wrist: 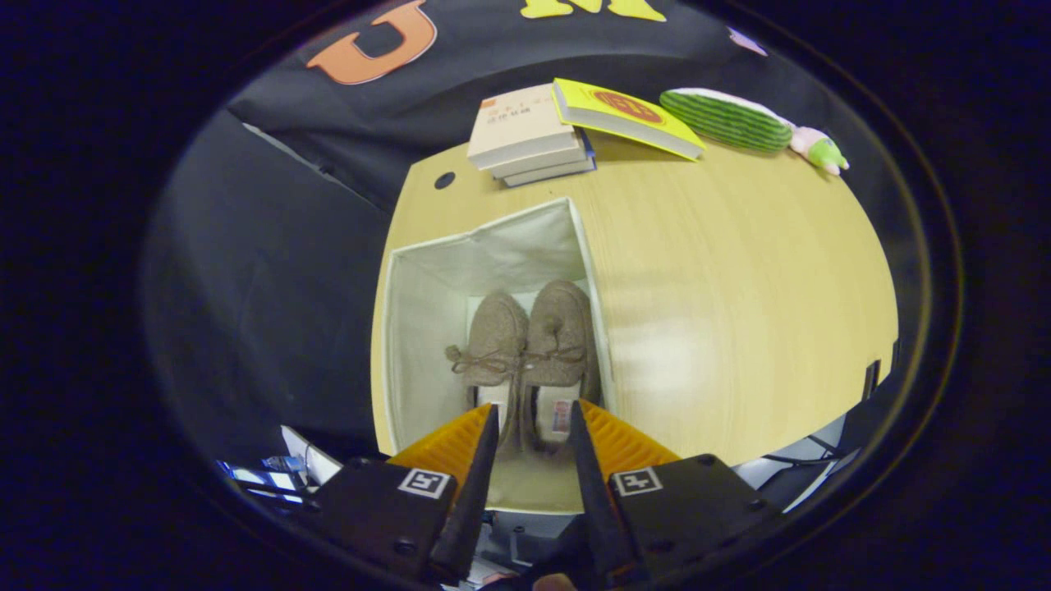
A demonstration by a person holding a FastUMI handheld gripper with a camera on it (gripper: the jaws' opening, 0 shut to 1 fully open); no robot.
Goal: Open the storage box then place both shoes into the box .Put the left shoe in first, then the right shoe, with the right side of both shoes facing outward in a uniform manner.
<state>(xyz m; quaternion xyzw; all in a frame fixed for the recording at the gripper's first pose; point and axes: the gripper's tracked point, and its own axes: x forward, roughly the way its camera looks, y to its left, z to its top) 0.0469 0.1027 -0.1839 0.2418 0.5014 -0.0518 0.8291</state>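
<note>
My gripper [534, 414] hangs with fingers parted, gripping nothing, over the open box [410, 328] at the tabletop's [739, 287] left edge; both shoes [530, 341] lie inside.

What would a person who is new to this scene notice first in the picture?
First, the pair of beige shoes lying side by side inside the open white storage box on the wooden table, just ahead of the tool, whose orange fingers stand apart and hold nothing. Beyond the box lie a stack of books and a green striped plush toy.
</note>
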